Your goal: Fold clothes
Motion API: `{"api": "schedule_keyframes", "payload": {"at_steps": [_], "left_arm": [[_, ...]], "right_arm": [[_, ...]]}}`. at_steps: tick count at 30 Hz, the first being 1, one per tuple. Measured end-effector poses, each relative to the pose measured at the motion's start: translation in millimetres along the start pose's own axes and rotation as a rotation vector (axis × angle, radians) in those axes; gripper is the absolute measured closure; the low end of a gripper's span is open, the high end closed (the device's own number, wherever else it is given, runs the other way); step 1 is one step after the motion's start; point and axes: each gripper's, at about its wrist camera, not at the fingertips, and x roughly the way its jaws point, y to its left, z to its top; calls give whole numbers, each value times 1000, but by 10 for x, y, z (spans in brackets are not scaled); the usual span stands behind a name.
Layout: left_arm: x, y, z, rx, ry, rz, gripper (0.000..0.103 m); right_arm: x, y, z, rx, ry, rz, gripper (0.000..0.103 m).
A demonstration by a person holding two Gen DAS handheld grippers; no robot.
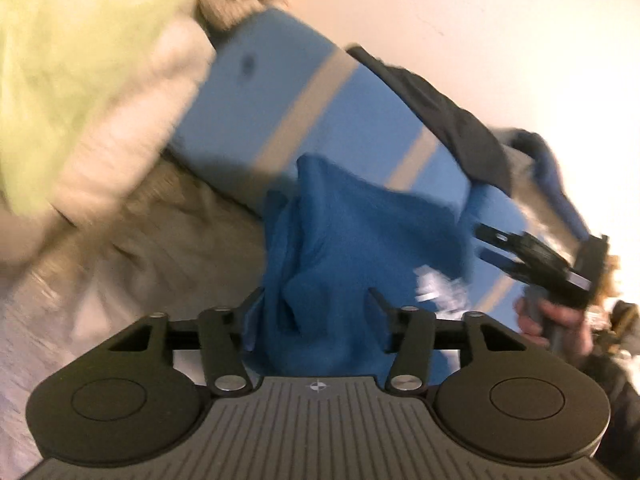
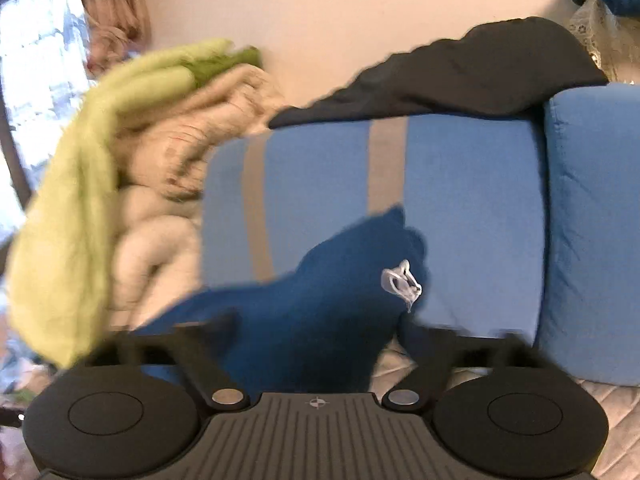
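Between both grippers, the blue garment (image 1: 340, 248) hangs bunched, lifted before the sofa's blue back cushion (image 2: 460, 184). Left gripper (image 1: 316, 300) clasps a fold of it; right gripper (image 2: 316, 332) looks clamped on cloth too, though blur obscures it. Such small bites could slip, dropping it crumpled.
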Motion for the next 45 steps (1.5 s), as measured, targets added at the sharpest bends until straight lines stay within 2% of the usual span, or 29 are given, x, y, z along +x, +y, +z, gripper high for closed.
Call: {"api": "schedule_keyframes", "payload": {"at_steps": [4, 9, 12, 15, 17, 23, 31, 34, 40, 45], "left_arm": [[-88, -42, -222, 37, -5, -4, 42], [-107, -135, -540, 142, -15, 40, 40], [-101, -194, -663, 153, -2, 37, 40], [-84, -330, -743, 187, 6, 62, 40], [-93, -455, -809, 225, 5, 90, 40], [-68, -821, -941, 330, -9, 124, 40], [52, -1176, -1180, 442, -19, 131, 40], [175, -1144, -1246, 466, -4, 155, 40], [409, -830, -1334, 446, 42, 225, 40], [574, -509, -1471, 421, 90, 282, 40]], "right_arm": [[-144, 27, -159, -45, -12, -80, 0], [-528, -58, -497, -98, 42, -165, 0], [-827, -91, -637, -155, 43, -228, 0], [-1171, -118, -712, -202, 19, -301, 0], [-1415, -155, -753, -212, -1, -319, 0], [-2048, -319, -915, -202, -29, -374, 0], [-2811, -756, -1394, -154, -27, -504, 0], [-3056, -989, -1618, -103, -18, -546, 0], [-3467, -1485, -2110, 6, 3, -645, 0], [-3537, -1840, -2607, 46, 67, -728, 0]]}}
